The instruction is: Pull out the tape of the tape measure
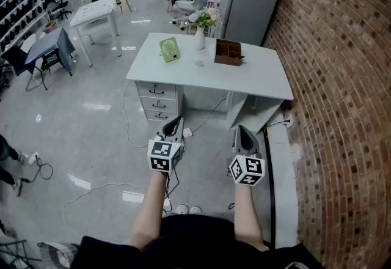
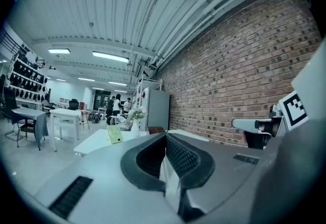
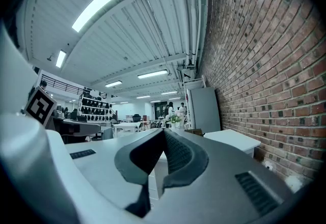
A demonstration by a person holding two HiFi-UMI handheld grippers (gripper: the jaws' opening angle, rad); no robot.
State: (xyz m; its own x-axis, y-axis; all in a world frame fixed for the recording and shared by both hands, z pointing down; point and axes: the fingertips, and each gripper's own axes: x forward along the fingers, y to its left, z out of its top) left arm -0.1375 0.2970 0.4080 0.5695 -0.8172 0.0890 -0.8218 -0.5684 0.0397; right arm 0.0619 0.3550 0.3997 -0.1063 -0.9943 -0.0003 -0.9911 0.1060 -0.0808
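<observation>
Near brick [image 1: 342, 78], ribbed right hand-held gripper [image 1: 243, 131].

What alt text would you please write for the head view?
A person holds the left tongs and right tongs, both shut and empty, toward a white desk with drawers. On it stand a small green fan, a white vase of flowers and a brown wooden box.

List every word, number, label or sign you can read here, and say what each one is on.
No readable text in any view.
Left gripper and right gripper: black-and-white square marker patterns only, no letters or digits.
Green object on the white table: any print is too small to read.
</observation>
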